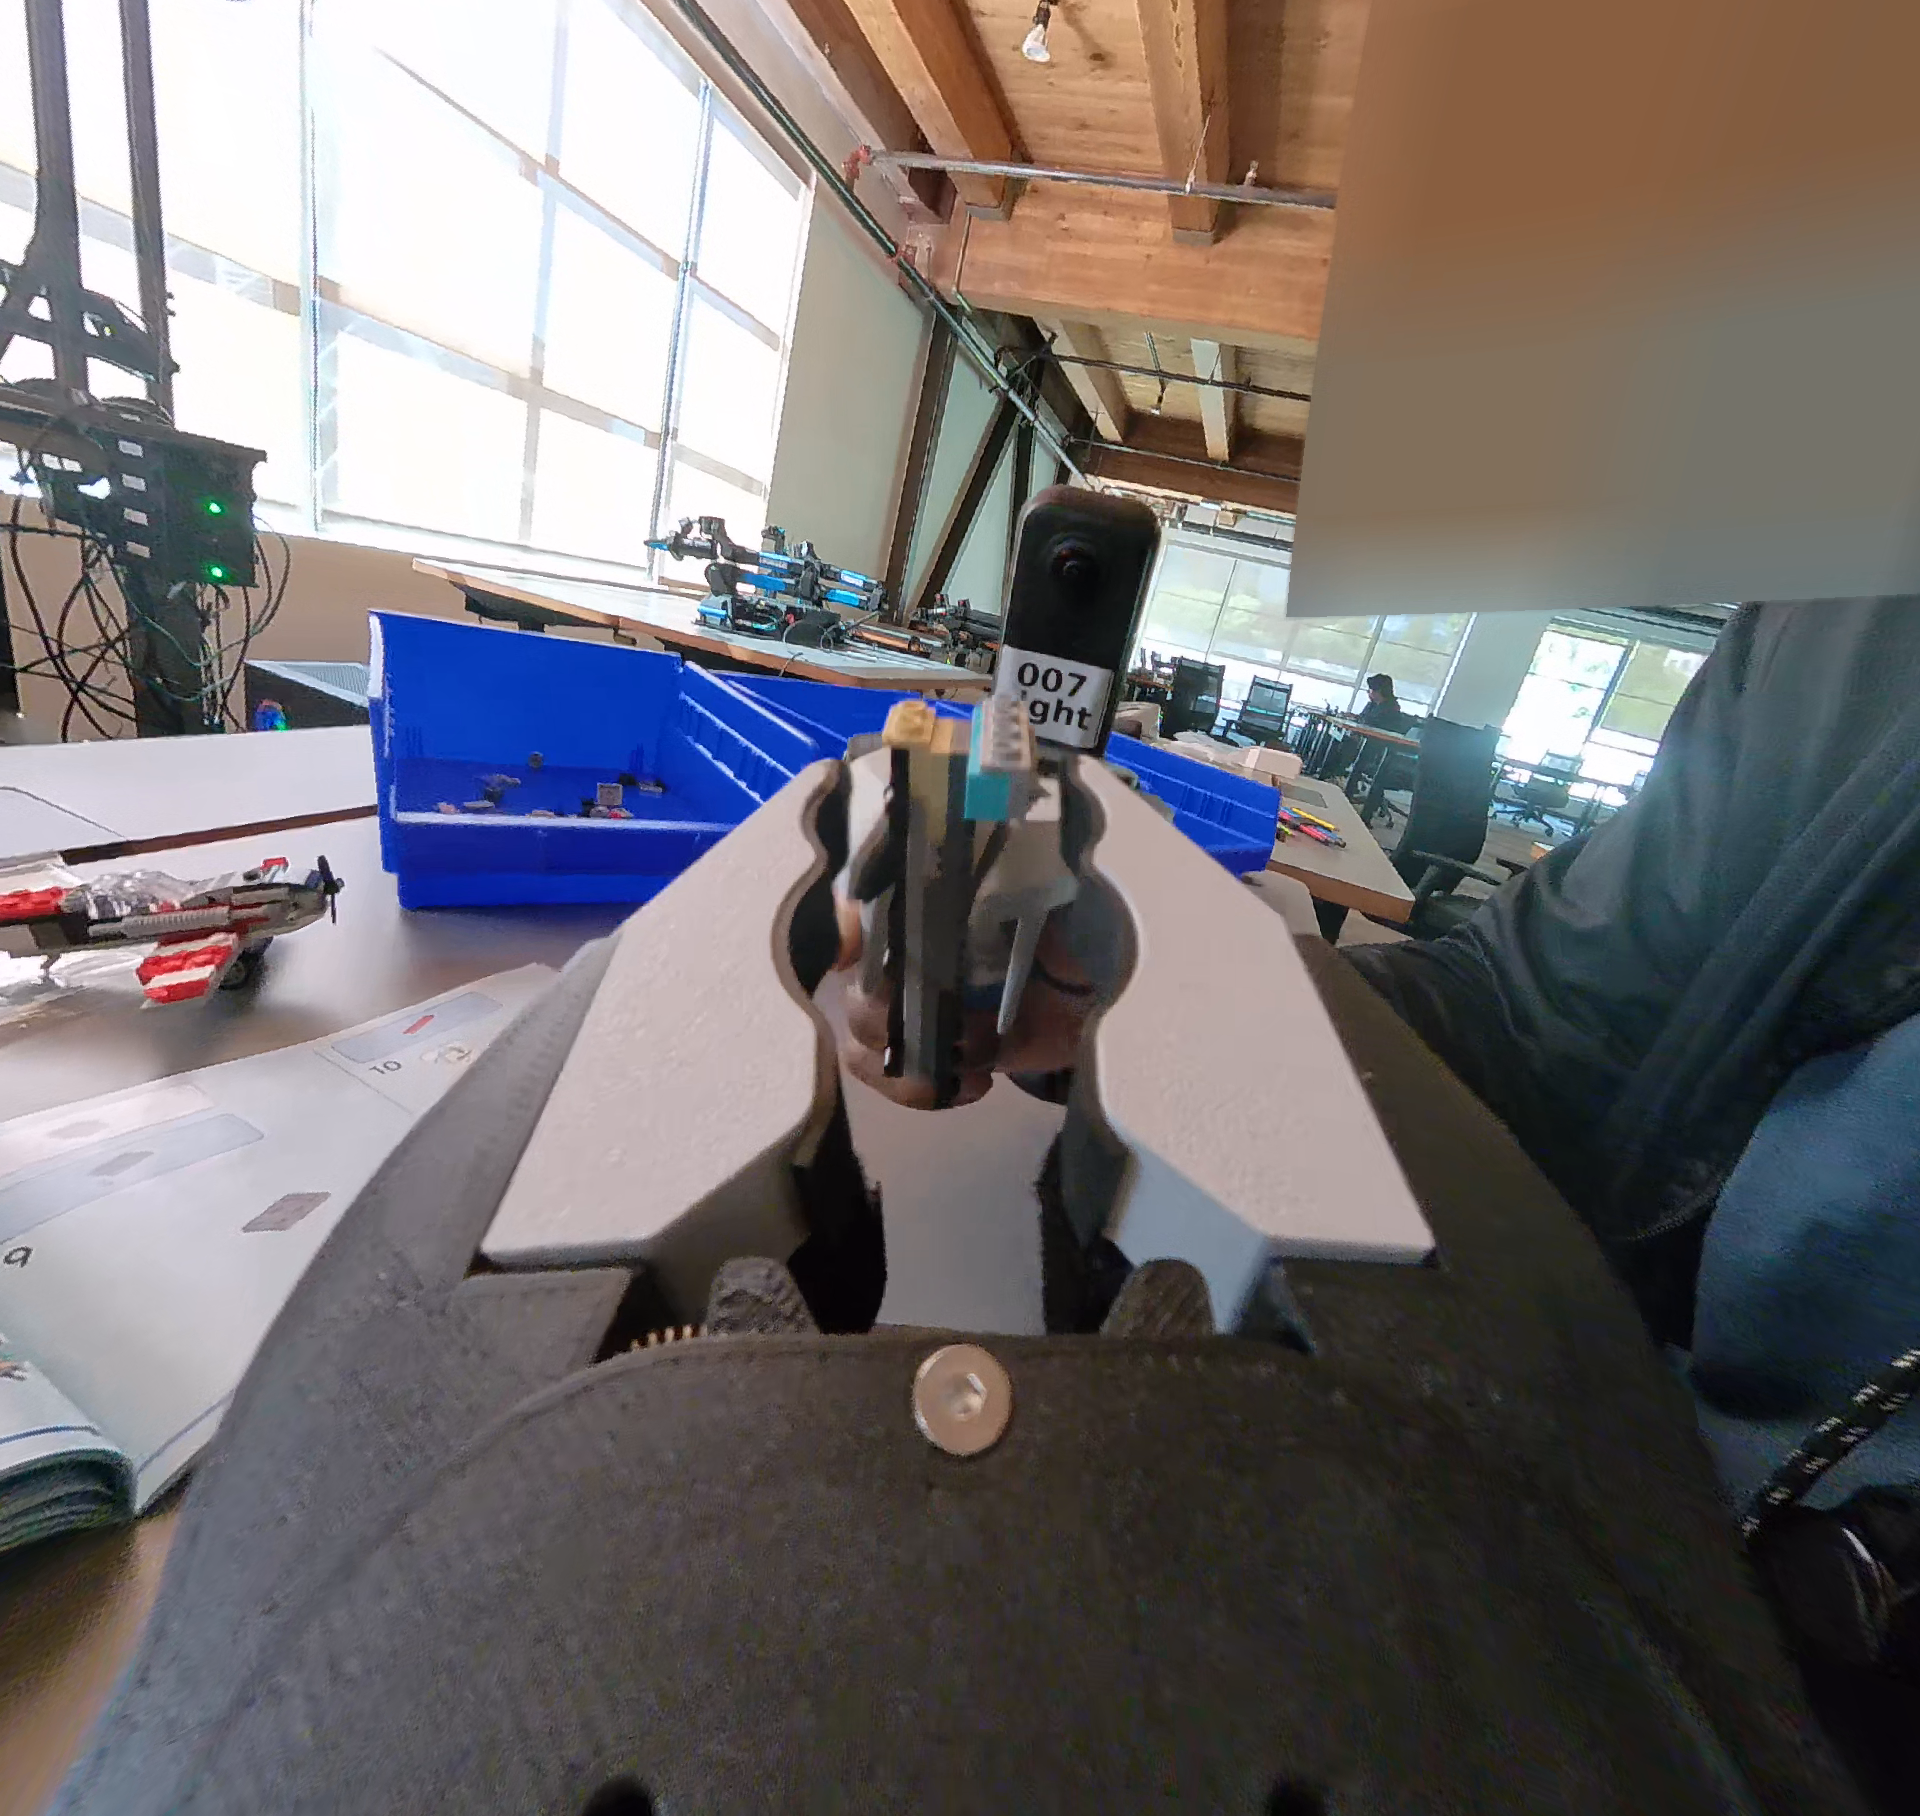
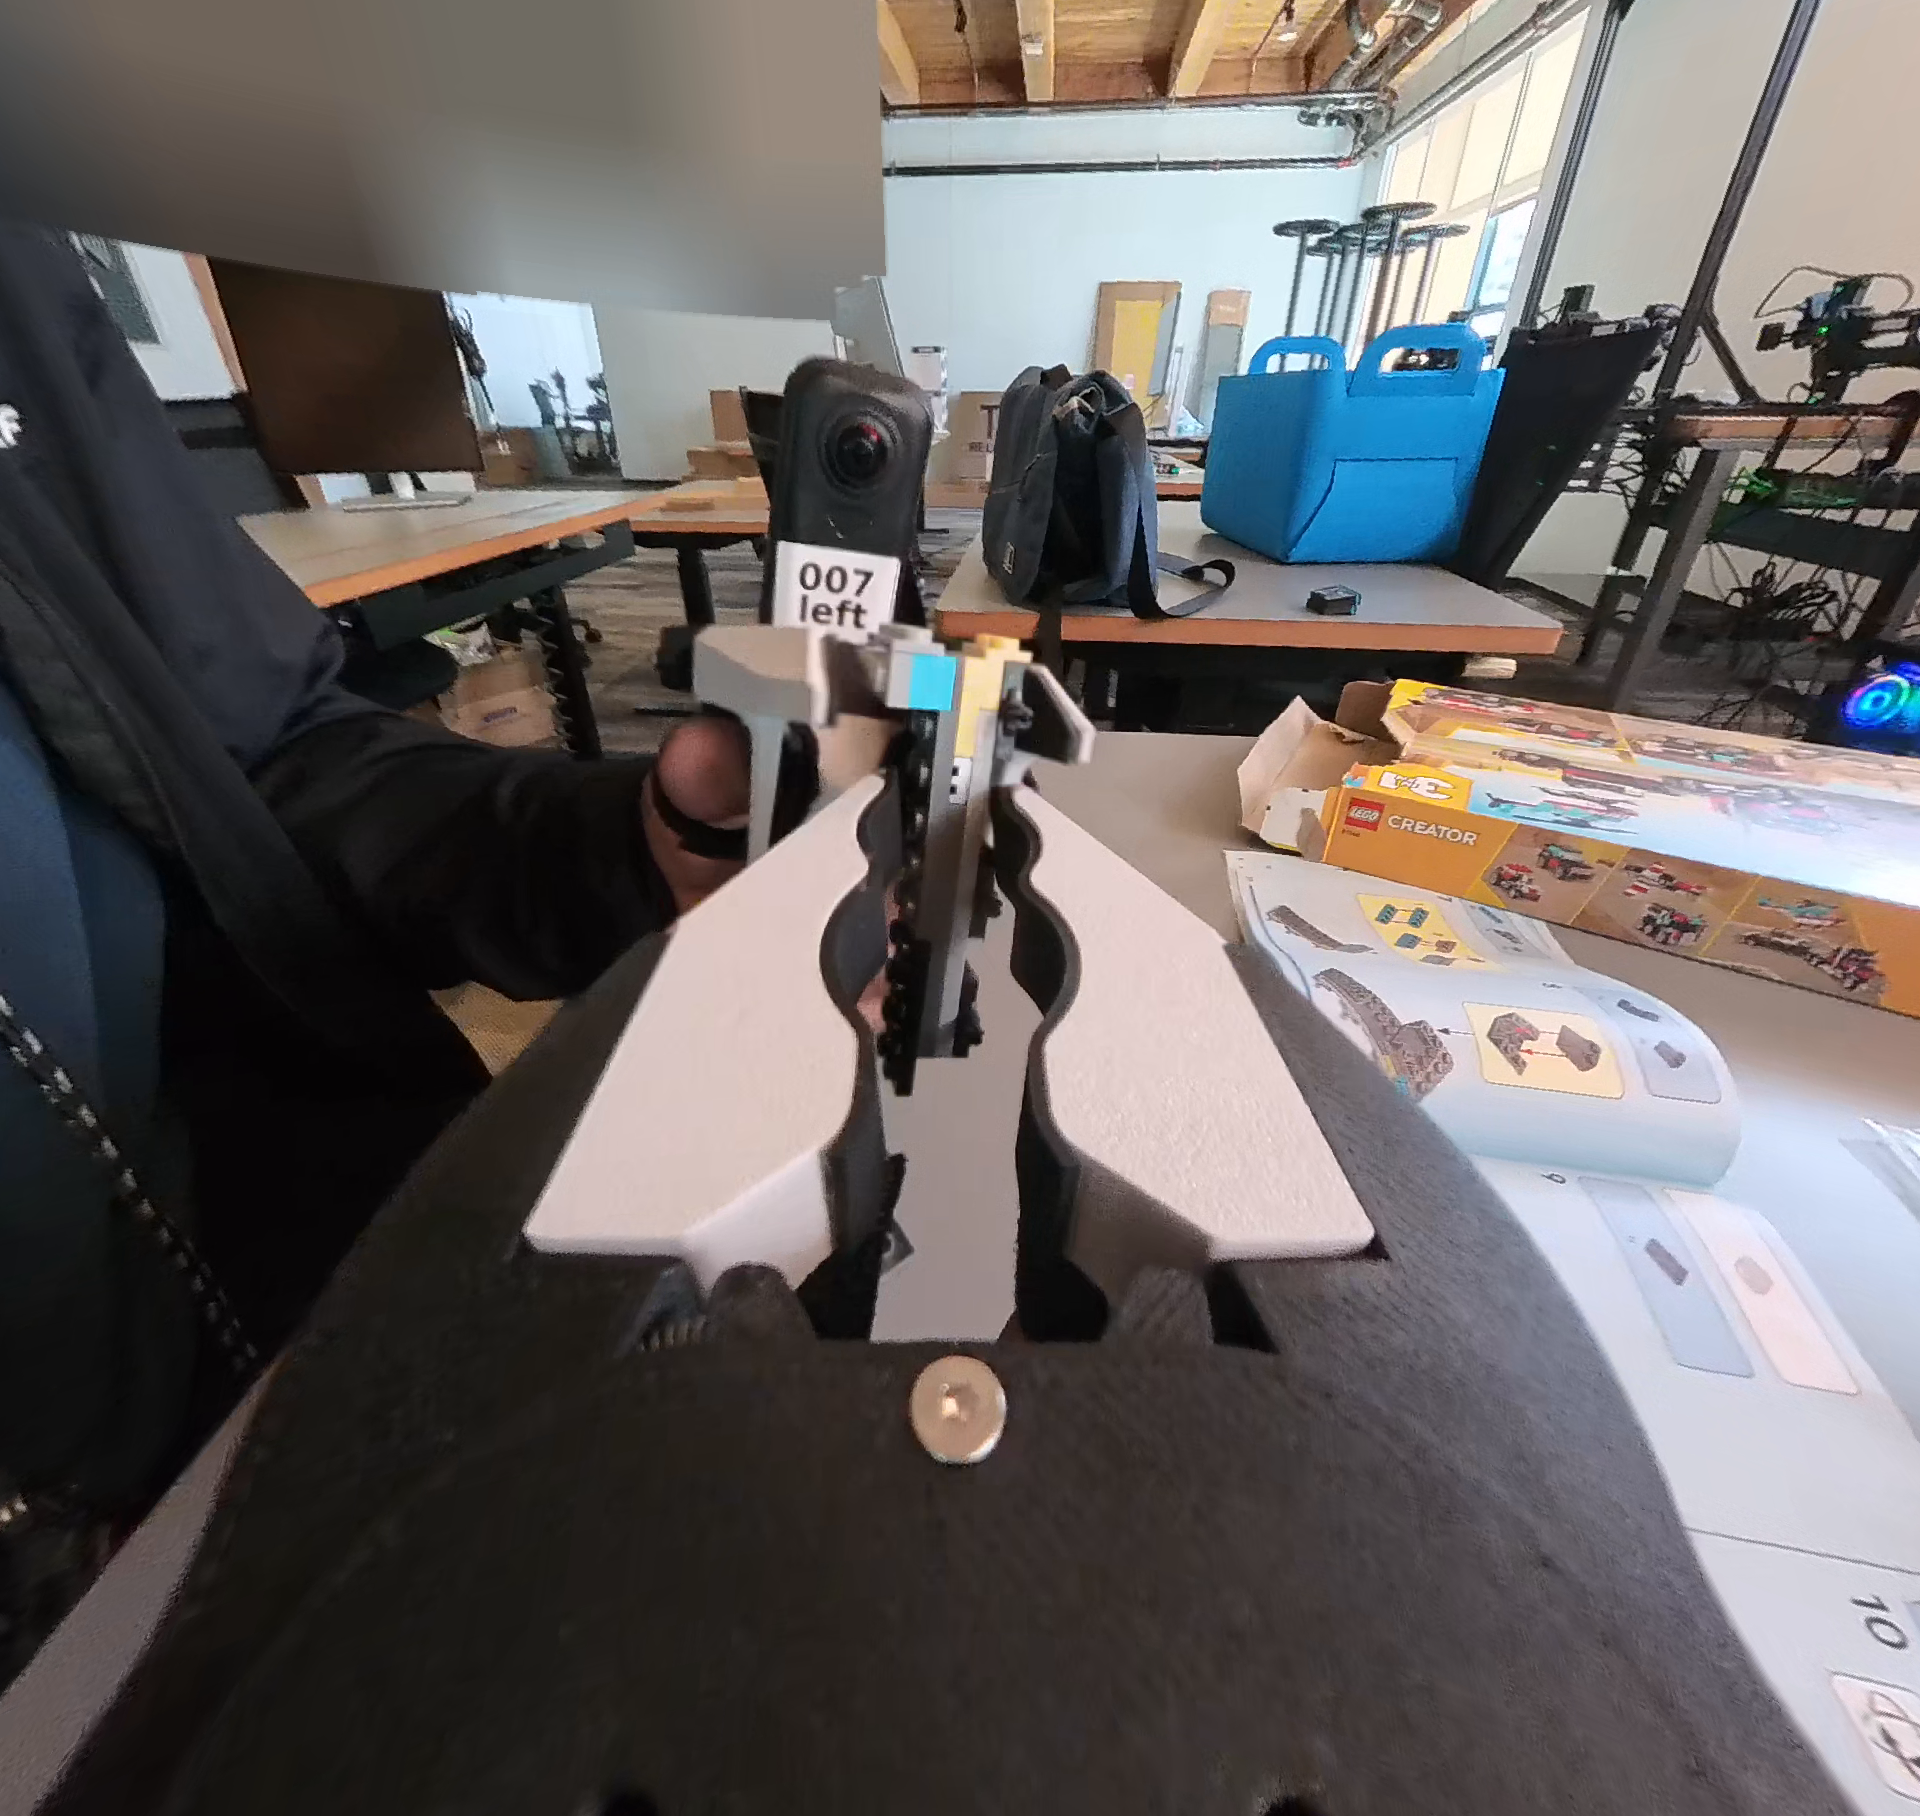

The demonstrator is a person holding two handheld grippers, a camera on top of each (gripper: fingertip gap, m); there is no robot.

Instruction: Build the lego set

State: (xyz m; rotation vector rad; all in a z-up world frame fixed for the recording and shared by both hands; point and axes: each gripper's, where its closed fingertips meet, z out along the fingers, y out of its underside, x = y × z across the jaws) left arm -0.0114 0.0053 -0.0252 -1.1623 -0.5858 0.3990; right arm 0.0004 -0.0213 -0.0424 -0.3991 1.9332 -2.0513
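Counts across the desk

Two grippers (image 1: 961,831) (image 2: 940,810), one lego assembly (image 1: 935,893), two blue bins (image 1: 540,758), one finished plane (image 1: 156,925) at nine o'clock, one booklet (image 2: 1507,1060), one box (image 2: 1662,831).

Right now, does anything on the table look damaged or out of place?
The Lego box lies on its side with its end flap torn open and ragged. Otherwise nothing stands out; both grippers hold the small Lego assembly between them.

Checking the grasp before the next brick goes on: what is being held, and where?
Both grip the lego assembly in the air: left hand-held gripper and right hand-held gripper each pinch its flat sides from opposite ends.
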